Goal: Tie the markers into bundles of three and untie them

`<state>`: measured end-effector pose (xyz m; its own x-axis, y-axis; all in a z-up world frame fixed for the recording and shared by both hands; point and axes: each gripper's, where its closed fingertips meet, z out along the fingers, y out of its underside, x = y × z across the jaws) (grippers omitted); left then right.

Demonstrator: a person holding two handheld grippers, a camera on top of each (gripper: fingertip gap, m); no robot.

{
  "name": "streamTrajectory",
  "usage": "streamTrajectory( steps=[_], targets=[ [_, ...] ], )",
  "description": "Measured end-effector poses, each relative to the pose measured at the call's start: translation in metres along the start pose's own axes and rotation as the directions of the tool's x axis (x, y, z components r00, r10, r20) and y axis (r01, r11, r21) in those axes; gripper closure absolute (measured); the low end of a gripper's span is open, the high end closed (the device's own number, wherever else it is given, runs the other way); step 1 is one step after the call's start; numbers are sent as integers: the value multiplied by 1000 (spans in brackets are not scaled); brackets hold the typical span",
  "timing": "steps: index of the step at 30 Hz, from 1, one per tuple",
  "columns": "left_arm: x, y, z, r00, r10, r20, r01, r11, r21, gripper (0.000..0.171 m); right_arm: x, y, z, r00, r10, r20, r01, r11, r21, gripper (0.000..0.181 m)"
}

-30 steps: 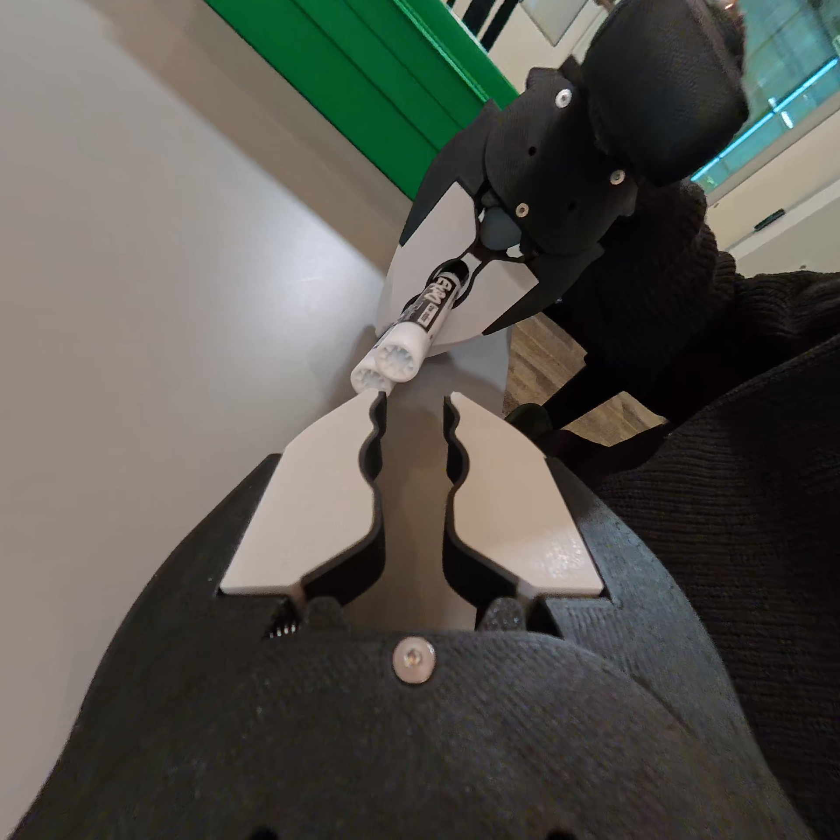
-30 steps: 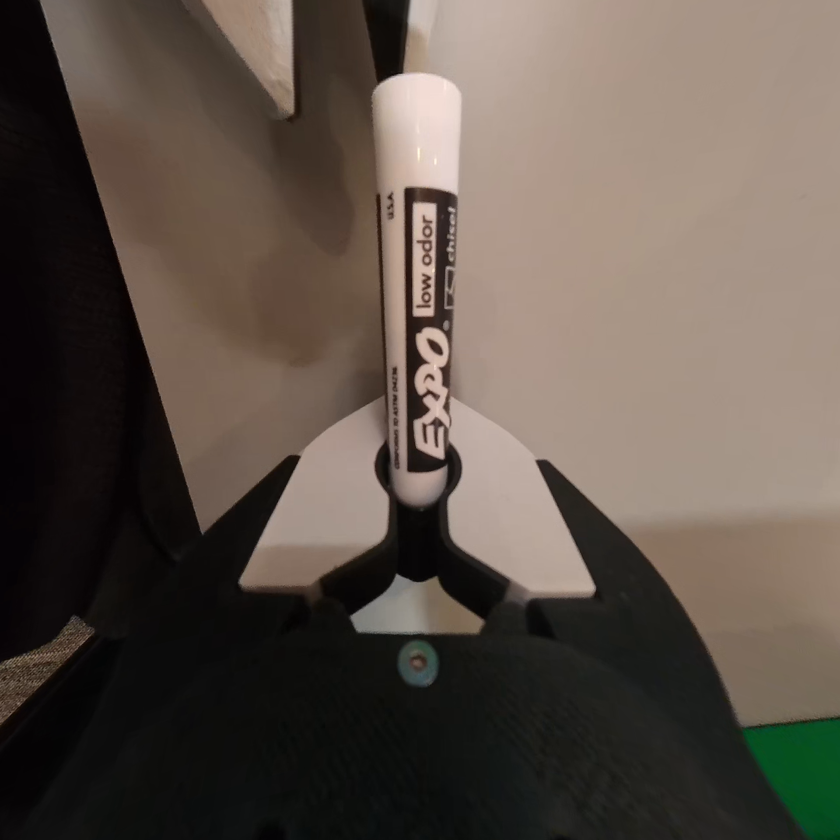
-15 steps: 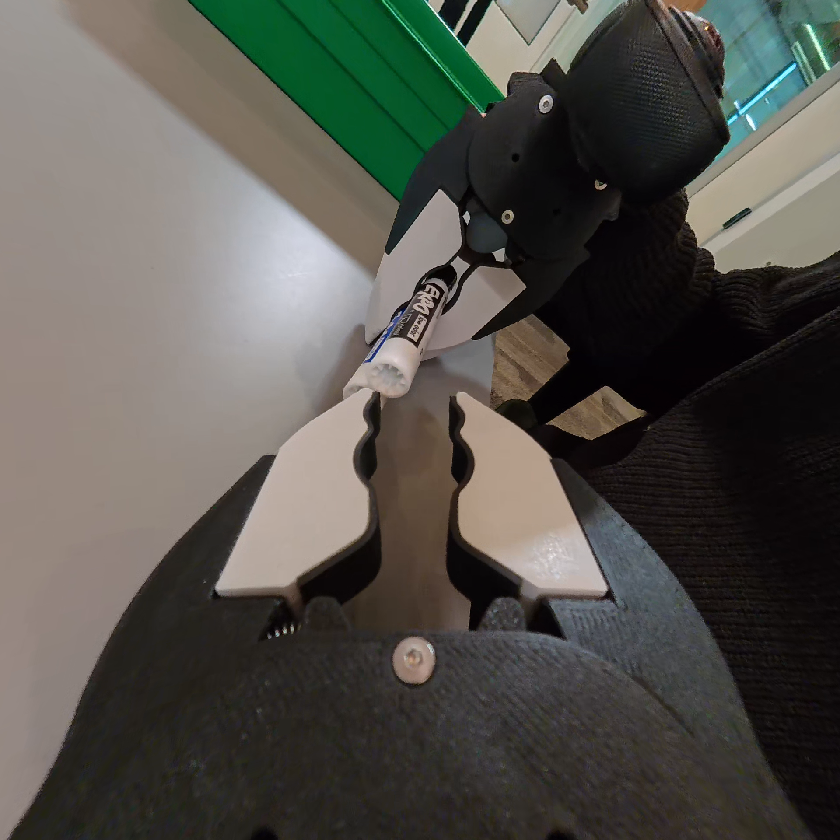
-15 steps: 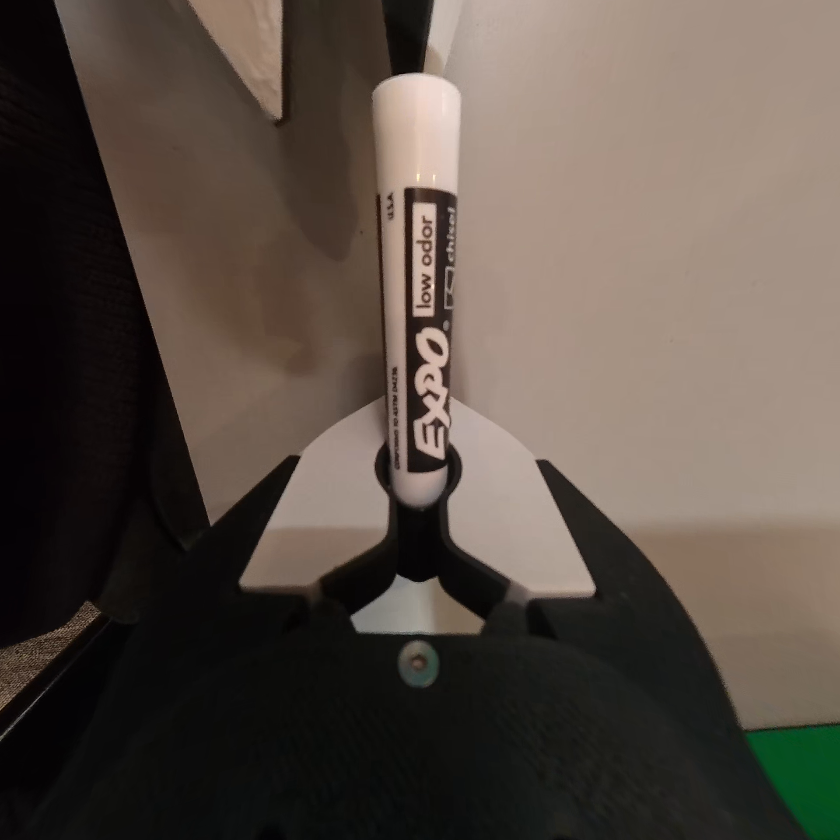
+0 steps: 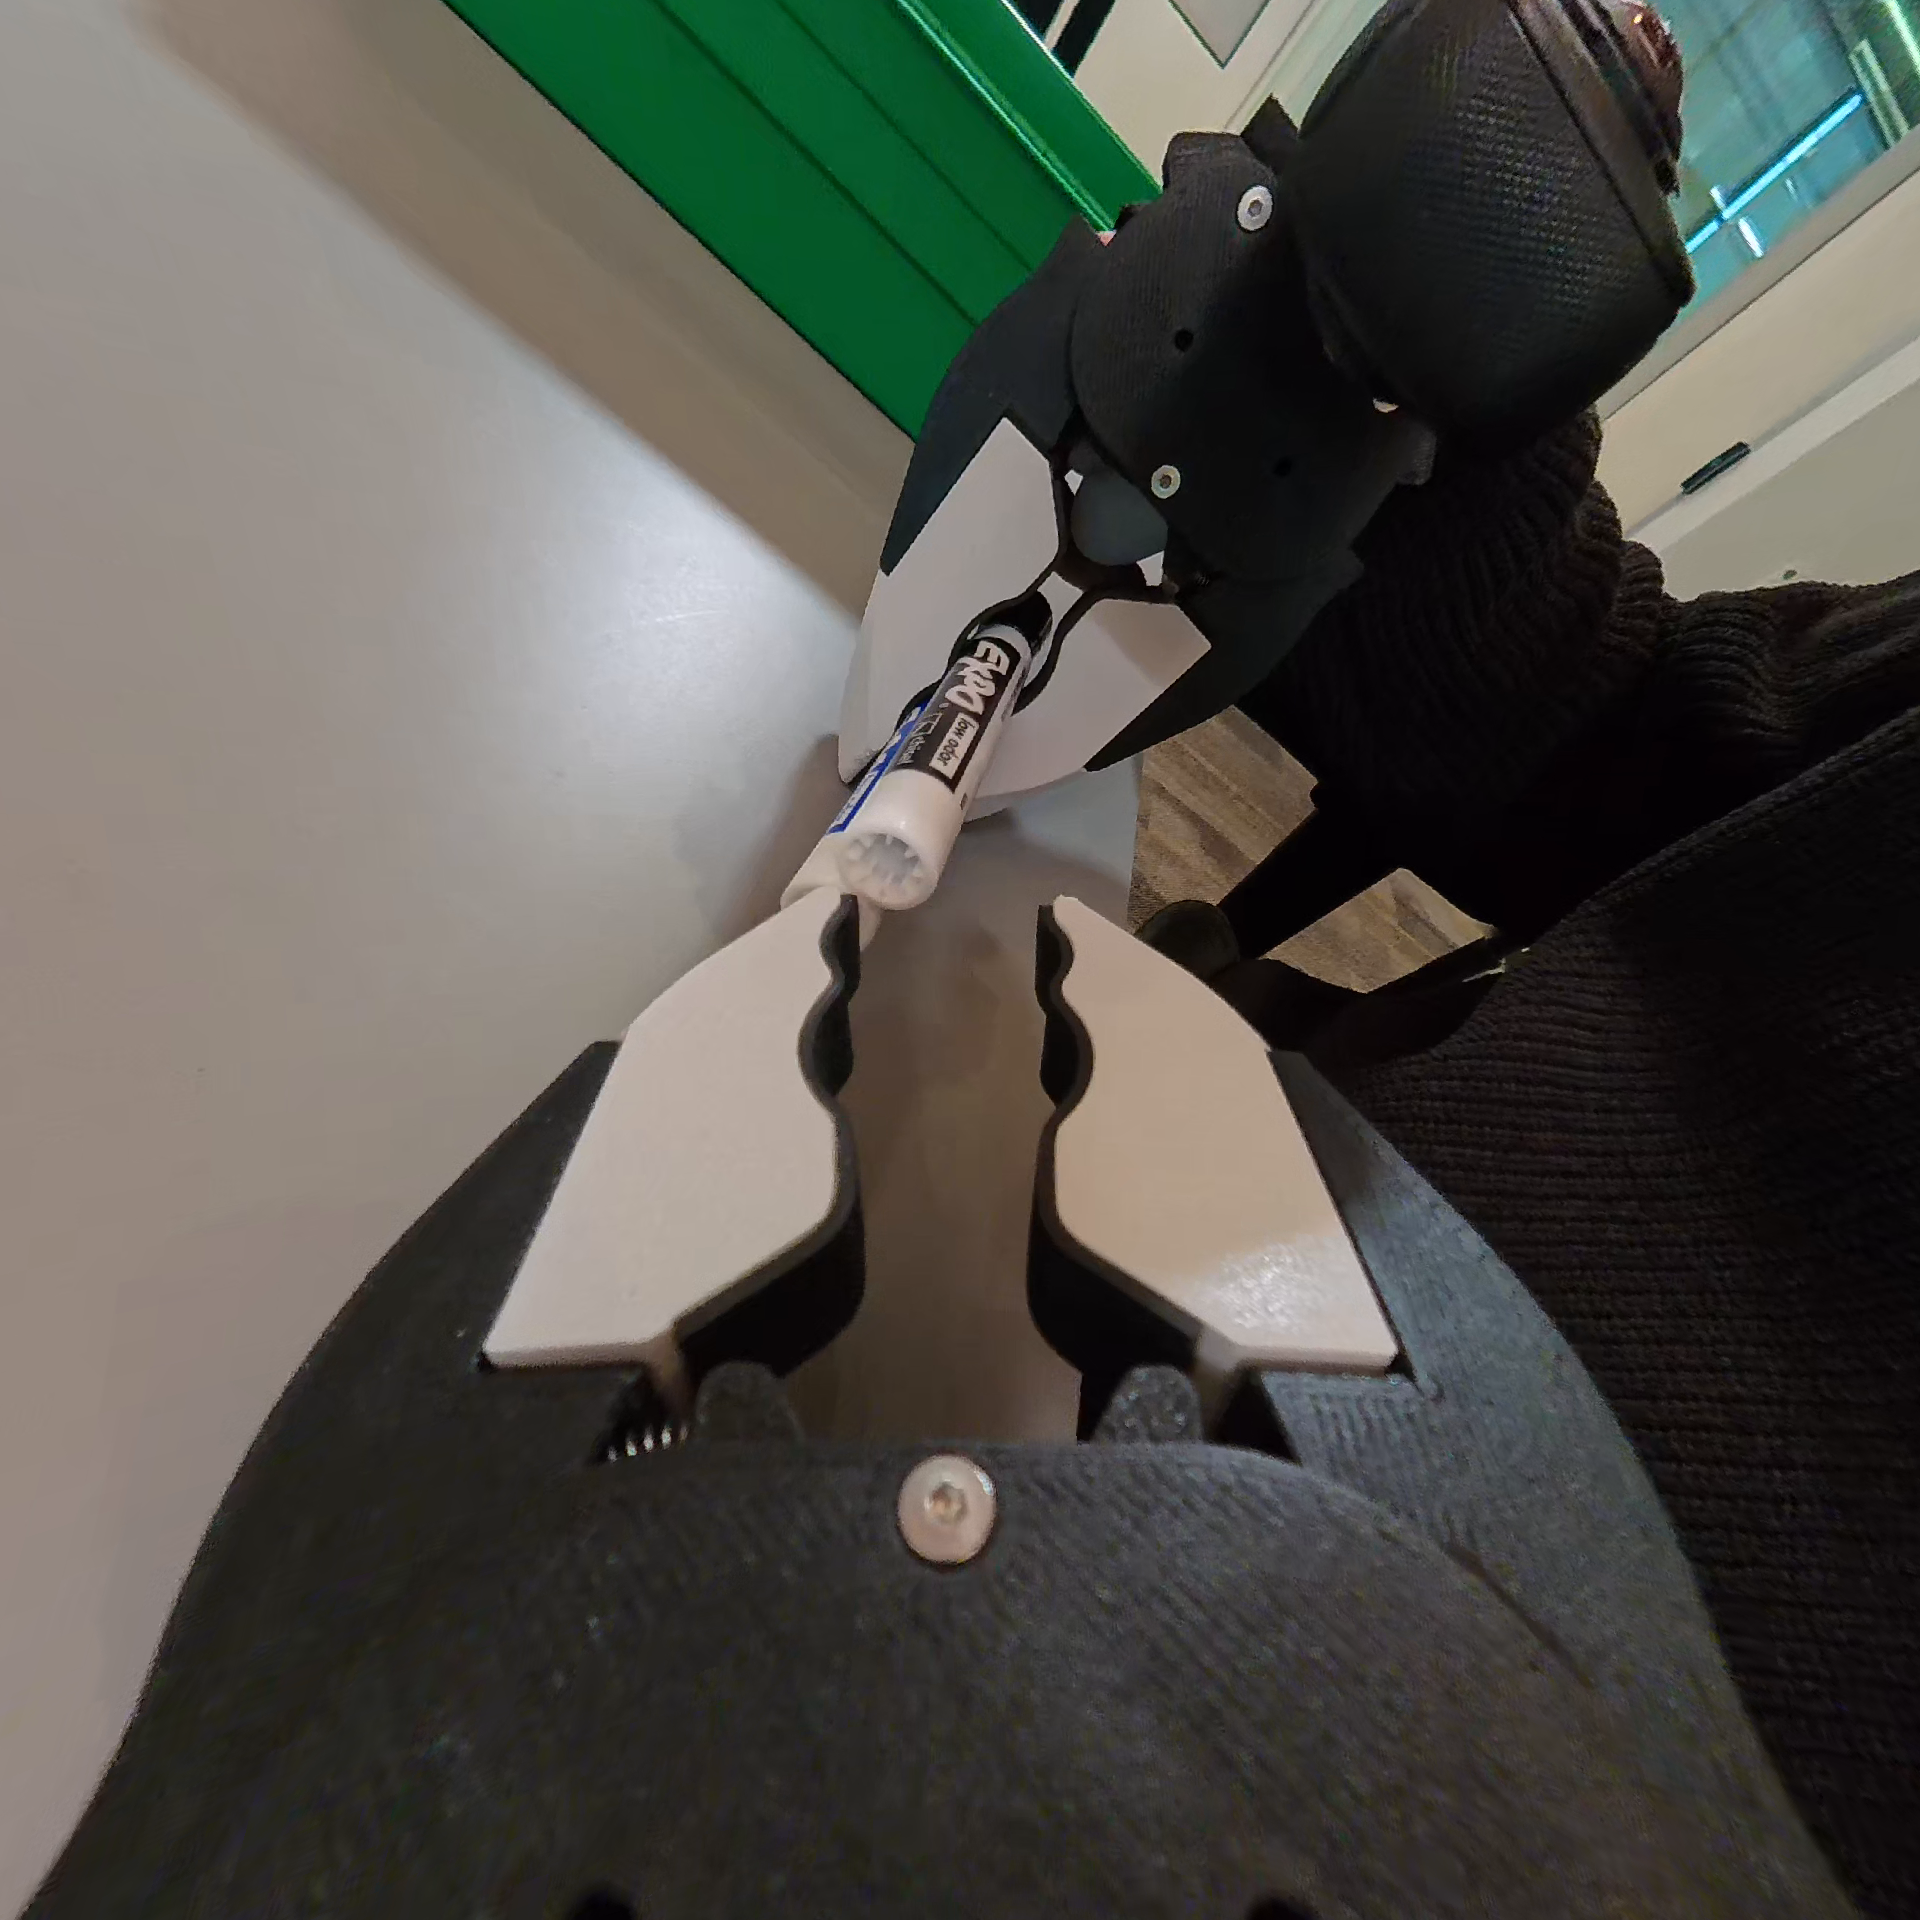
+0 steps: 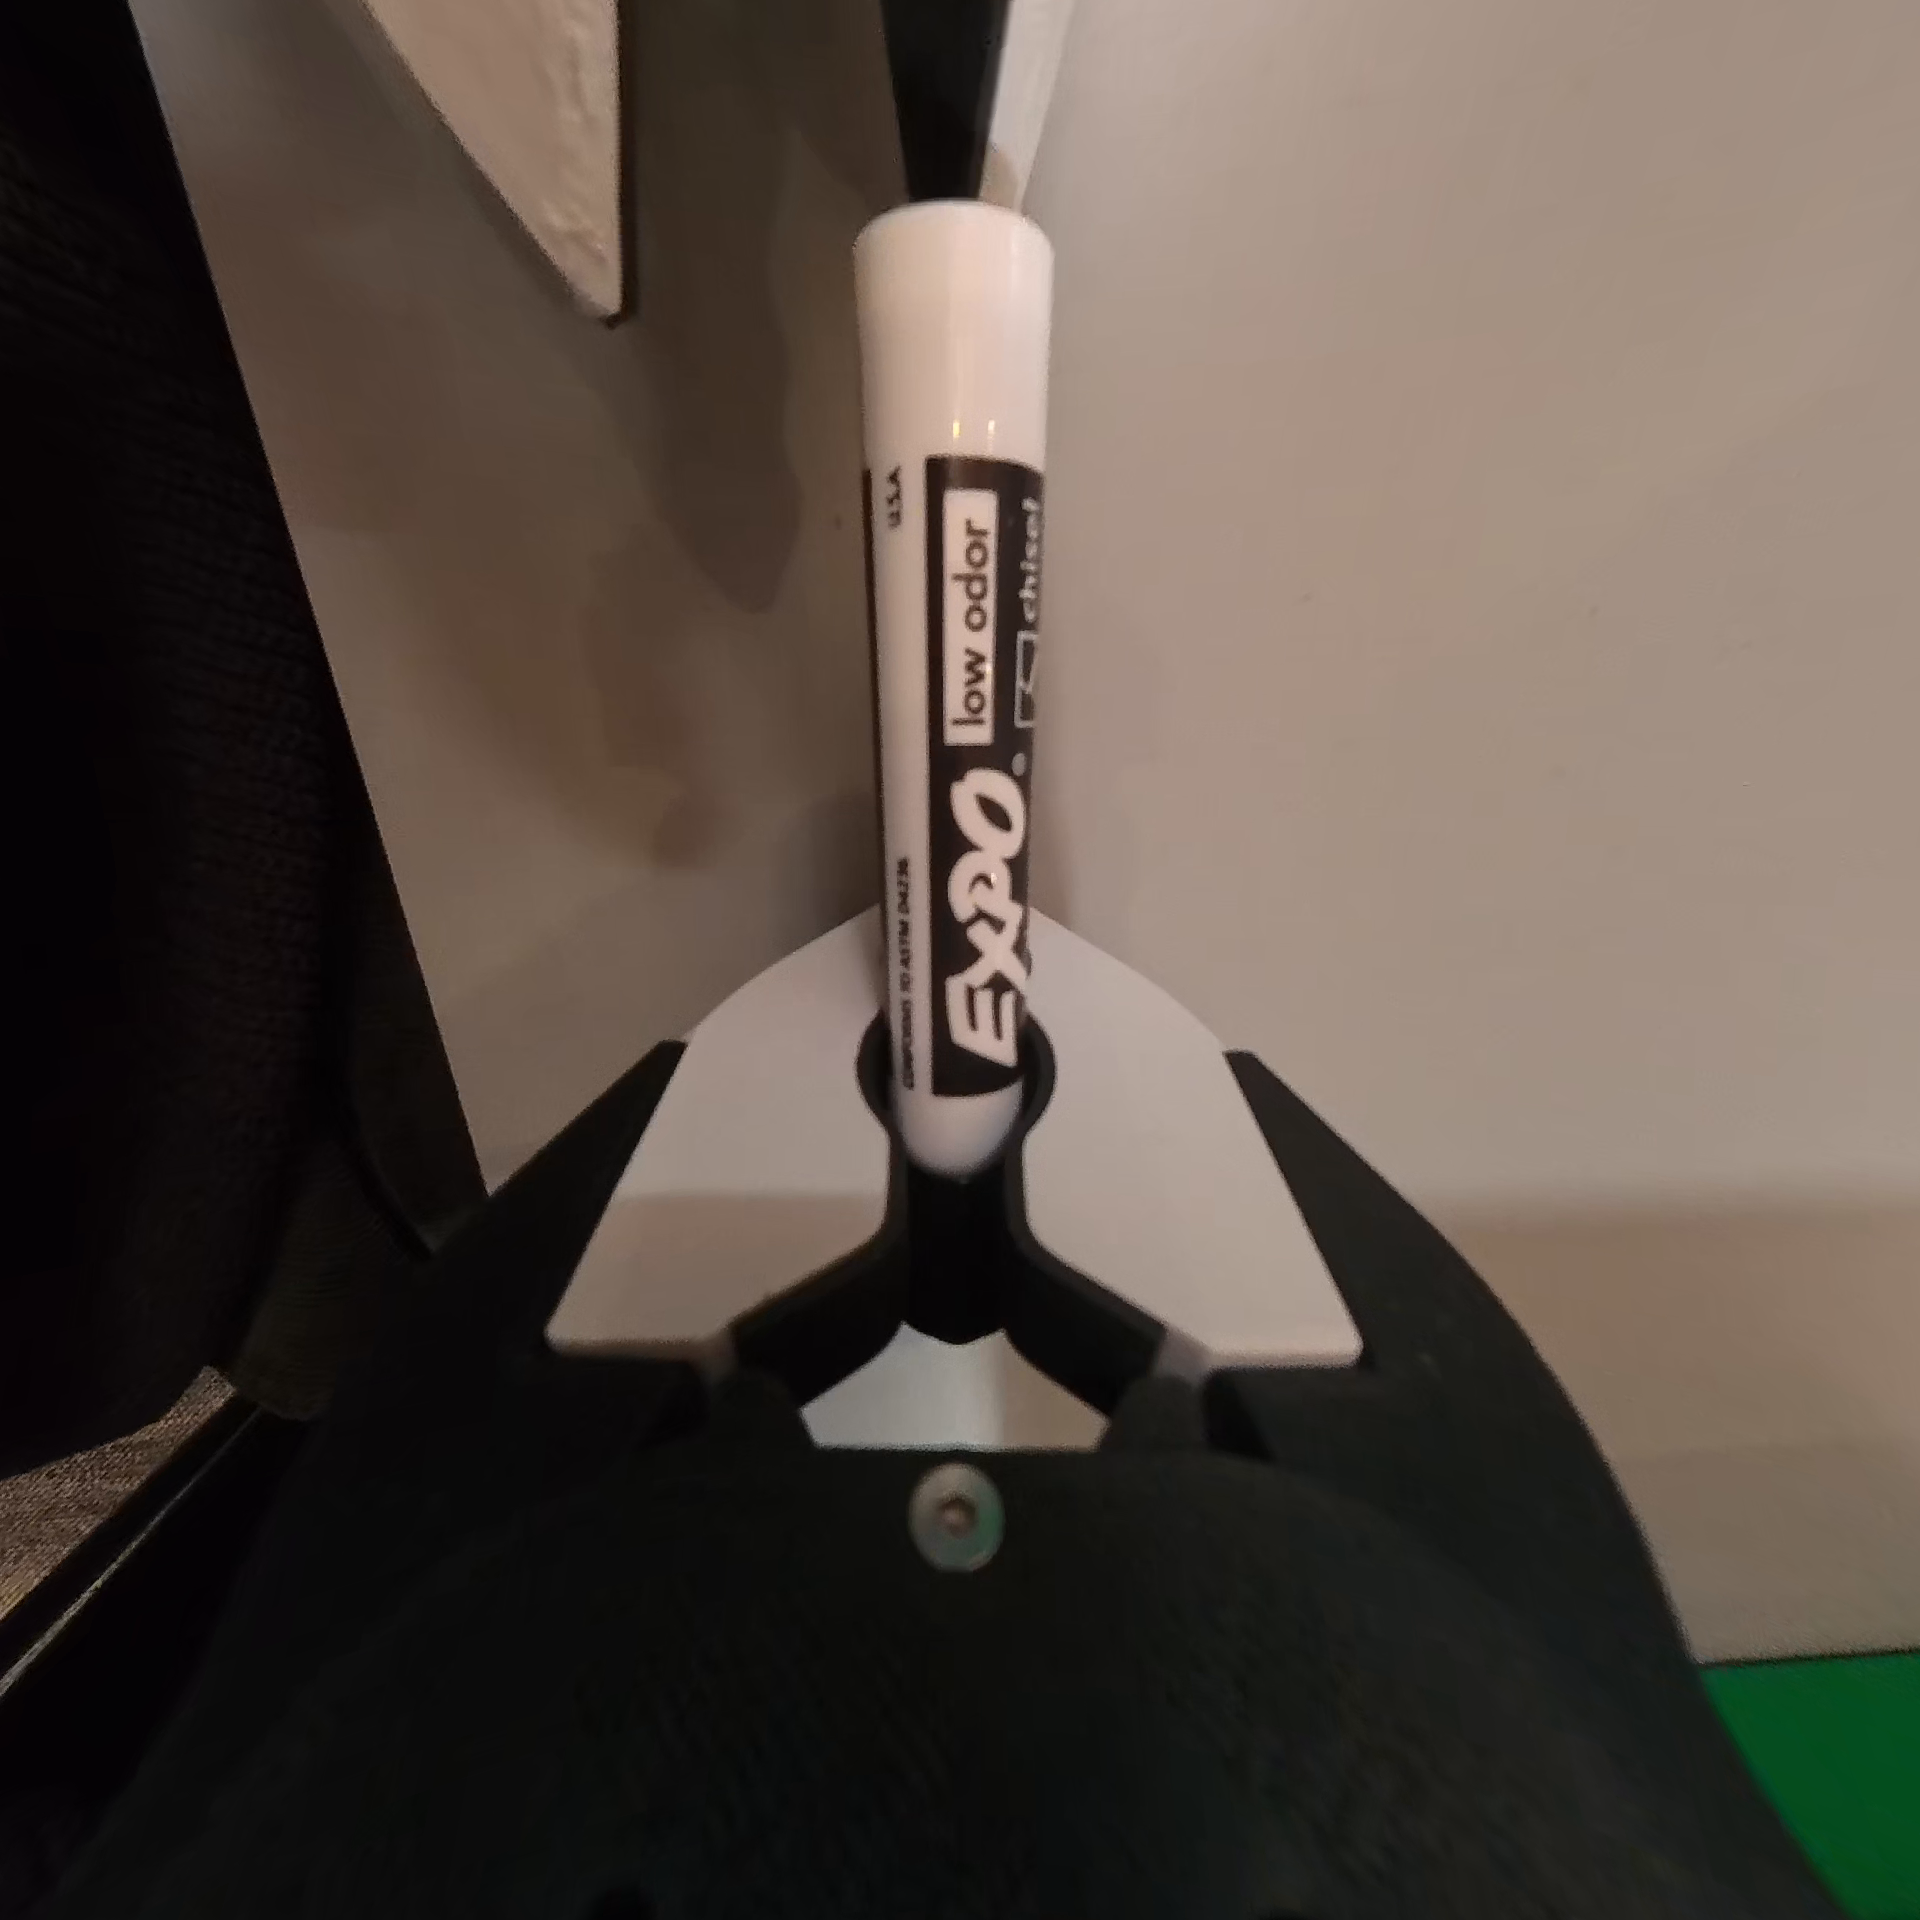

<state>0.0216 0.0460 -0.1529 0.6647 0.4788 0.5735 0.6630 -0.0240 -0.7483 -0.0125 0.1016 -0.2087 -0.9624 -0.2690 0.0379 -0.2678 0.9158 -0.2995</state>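
Note:
My right gripper [image 6: 956, 935] is shut on a white marker [image 6: 961, 644] with a black label and holds it by one end. The marker points straight at my left gripper [image 5: 948, 914], which is open and empty. In the left wrist view the marker's free end [image 5: 899, 862] hangs just beyond the tip of the left finger [image 5: 727, 1091], outside the jaws. A second white marker with a blue label [image 5: 831, 862] lies under it on the white table [image 5: 312, 727]. The right gripper [image 5: 935, 790] faces me there. The left gripper's fingers [image 6: 561, 156] show at the top of the right wrist view.
A green panel [image 5: 831, 156] runs along the table's far side. A person's dark knitted sleeve [image 5: 1662, 1143] fills the right side. Wooden floor [image 5: 1226, 800] shows past the table edge. A dark fabric shape [image 6: 156, 727] fills the left of the right wrist view. The gap from one gripper's tips to the other's is roughly 9 cm. To reach the green panel [image 5: 831, 156] in a straight line is about 25 cm for my right fingers, about 30 cm for my left.
The two grippers have drawn a little closer together, end to end. My left jaws have opened slightly wider. The right gripper's hold on the marker is unchanged.

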Motion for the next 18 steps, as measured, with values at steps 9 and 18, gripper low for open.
streamTrajectory(
  steps=[9,18],
  targets=[
    [-4,0,-1,1000,-17,9,17,1000,2,137,1,2,-1,1000,7,1,-7,1000,-2,166],
    [-16,-5,-7,995,-78,60,77,997,29,92,-2,0,1,1000,-2,13,2,1000,3,166]
  ],
)
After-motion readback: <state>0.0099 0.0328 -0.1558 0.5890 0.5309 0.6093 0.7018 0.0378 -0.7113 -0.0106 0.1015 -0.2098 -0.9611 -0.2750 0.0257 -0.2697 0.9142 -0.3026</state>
